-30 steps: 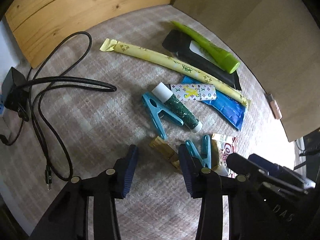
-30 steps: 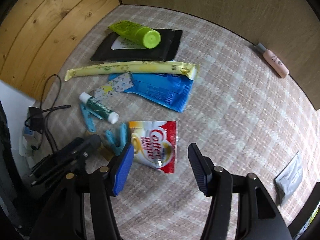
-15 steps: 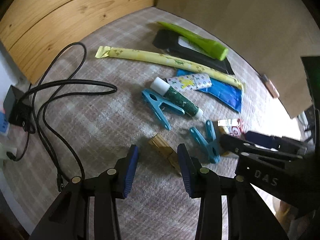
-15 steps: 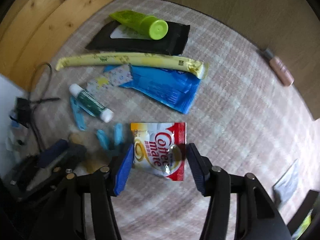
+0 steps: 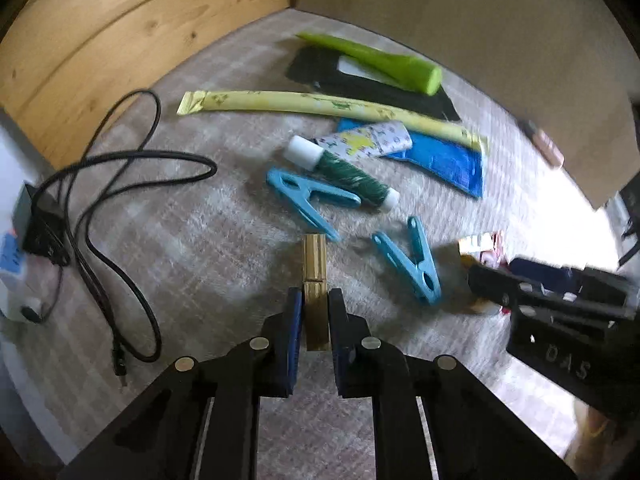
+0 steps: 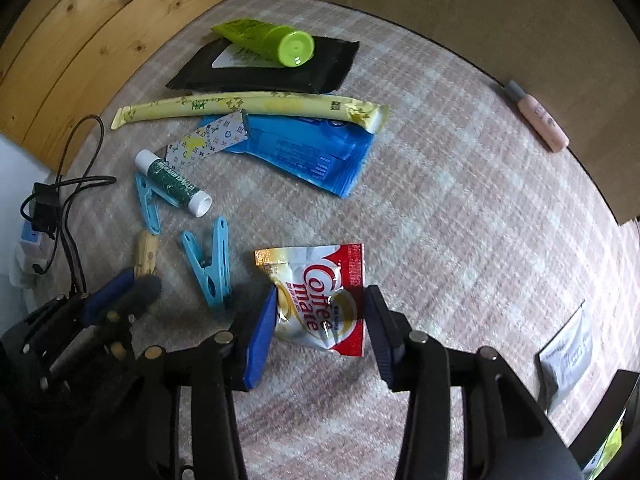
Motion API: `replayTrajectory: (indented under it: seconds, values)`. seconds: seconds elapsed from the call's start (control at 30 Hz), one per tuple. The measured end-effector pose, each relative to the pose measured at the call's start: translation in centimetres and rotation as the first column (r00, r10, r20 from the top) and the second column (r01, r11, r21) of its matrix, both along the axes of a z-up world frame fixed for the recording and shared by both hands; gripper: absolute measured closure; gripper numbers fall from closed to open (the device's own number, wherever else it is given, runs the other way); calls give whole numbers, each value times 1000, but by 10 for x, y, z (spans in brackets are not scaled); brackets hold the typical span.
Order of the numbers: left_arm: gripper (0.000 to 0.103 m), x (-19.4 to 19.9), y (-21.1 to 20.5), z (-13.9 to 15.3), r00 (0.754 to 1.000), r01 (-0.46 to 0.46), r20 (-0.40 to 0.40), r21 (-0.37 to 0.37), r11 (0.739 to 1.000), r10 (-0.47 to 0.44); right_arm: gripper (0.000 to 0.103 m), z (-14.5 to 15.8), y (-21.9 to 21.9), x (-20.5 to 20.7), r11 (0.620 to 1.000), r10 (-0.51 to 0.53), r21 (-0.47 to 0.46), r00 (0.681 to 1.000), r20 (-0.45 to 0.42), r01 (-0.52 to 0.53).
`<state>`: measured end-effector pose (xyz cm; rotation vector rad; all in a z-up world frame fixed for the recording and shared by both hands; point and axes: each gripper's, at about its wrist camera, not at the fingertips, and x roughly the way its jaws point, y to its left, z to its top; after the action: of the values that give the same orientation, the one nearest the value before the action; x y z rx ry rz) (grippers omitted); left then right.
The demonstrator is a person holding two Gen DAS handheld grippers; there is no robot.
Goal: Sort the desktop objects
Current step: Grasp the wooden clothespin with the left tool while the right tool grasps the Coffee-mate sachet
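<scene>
Wooden peg [image 5: 314, 280] pinched in left claw [image 5: 314, 308], bare cloth [image 5: 224, 248] beside

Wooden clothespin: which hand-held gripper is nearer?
Left. The left hand-held gripper is shut on the wooden clothespin. The right hand-held gripper straddles the Coffee-mate sachet, apart from it.

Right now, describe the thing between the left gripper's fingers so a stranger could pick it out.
On the checked tablecloth, find the two blue plastic clothes pegs. Between them lies a wooden clothes peg, pinched by the left gripper. It is the only peg that is tan wood rather than blue plastic.
</scene>
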<state>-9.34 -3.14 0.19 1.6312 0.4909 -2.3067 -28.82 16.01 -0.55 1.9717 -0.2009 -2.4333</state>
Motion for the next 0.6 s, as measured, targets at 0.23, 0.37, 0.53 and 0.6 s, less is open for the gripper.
replayTrajectory:
  seconds: [0.23, 0.37, 0.53, 0.6]
  values:
    - [91, 16, -12, 1, 1000, -12, -16, 70, 997, 13, 77, 13, 12, 8, 999, -14, -43, 1000, -23, 13]
    - [91, 23, -22, 1, 1000, -26, -14, 126, 992, 28, 72, 11, 12, 5, 999, 10, -38, 1000, -21, -11]
    - [91, 28, -27, 1, 999, -32, -11, 138, 990, 33, 58, 1, 16, -4, 999, 18, -40, 999, 36, -17]
    - [91, 29, -25, 2, 1000, -22, -10, 121, 992, 23, 58, -1, 18, -4, 999, 16, -44, 999, 28, -15]
